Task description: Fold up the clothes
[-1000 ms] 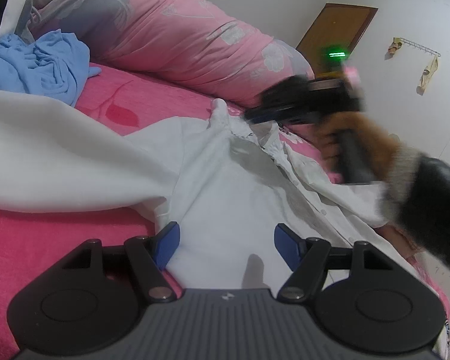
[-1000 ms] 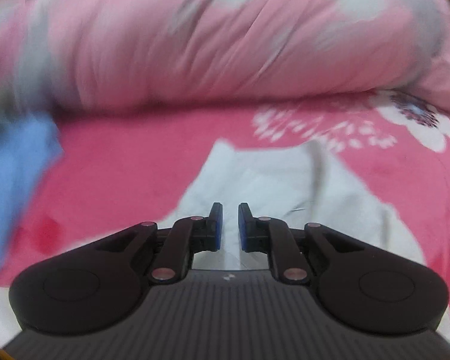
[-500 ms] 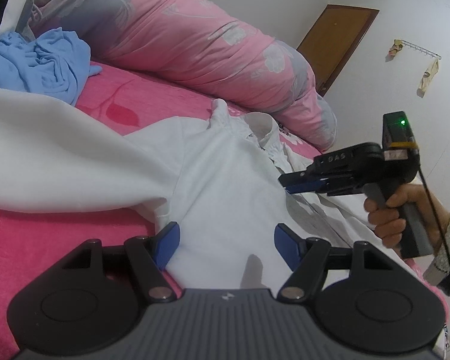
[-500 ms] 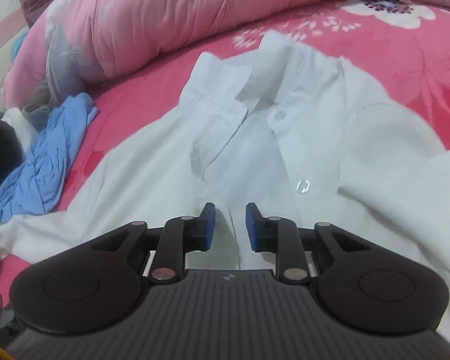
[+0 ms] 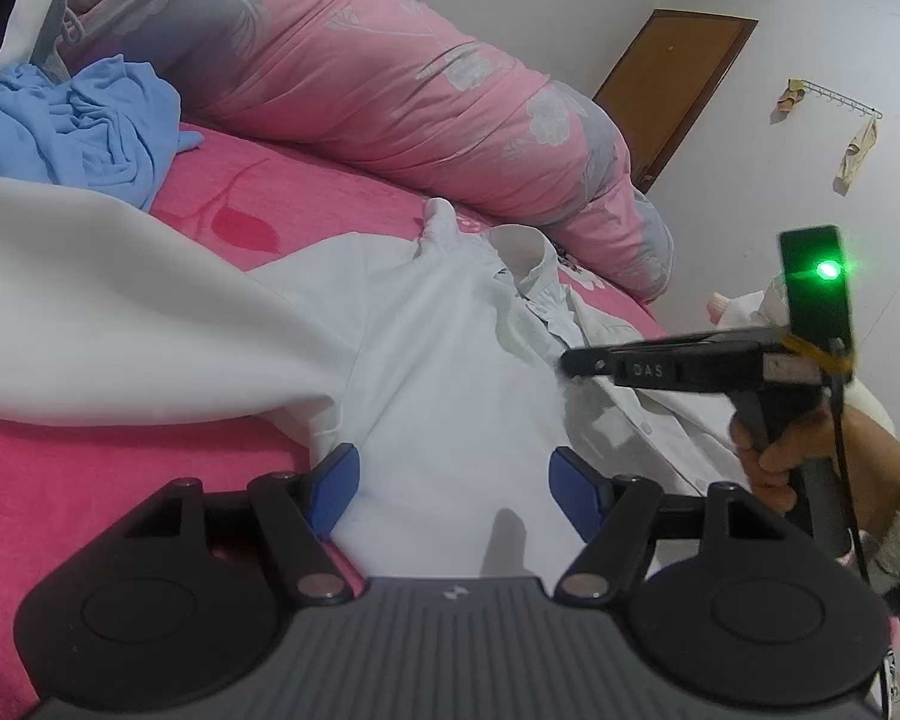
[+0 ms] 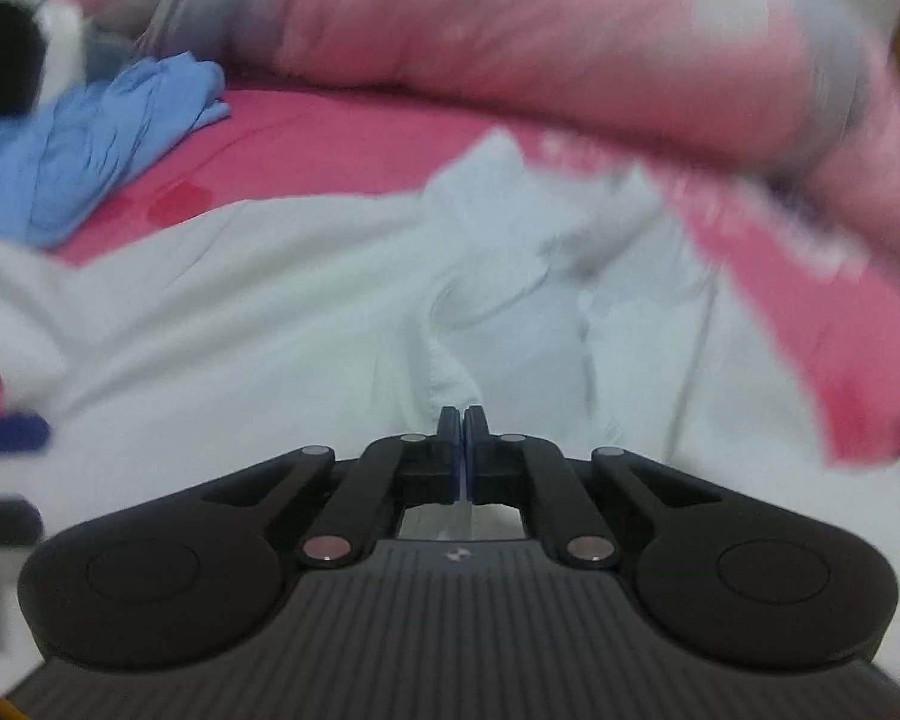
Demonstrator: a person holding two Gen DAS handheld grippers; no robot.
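Observation:
A white collared shirt (image 5: 450, 372) lies spread on the pink bed, collar towards the pillows. My left gripper (image 5: 453, 480) hovers open low over the shirt's near part, its blue pads apart with only flat cloth beneath them. In the left wrist view my right gripper (image 5: 570, 363), held by a hand (image 5: 774, 450), reaches in from the right with its tip on the shirt's front edge below the collar. The right wrist view is blurred. There my right gripper (image 6: 463, 420) has its pads together, and a raised crease of the shirt (image 6: 330, 312) runs into them.
A long pink floral pillow (image 5: 390, 90) lines the far side of the bed. A crumpled blue garment (image 5: 72, 126) lies at the far left. A wide white cloth (image 5: 120, 312) drapes over the left. A wooden door (image 5: 672, 84) and wall hooks (image 5: 828, 102) stand behind.
The right gripper swung across to the shirt's front edge, sank onto it and closed its pads on a crease. The left gripper stayed still and open.

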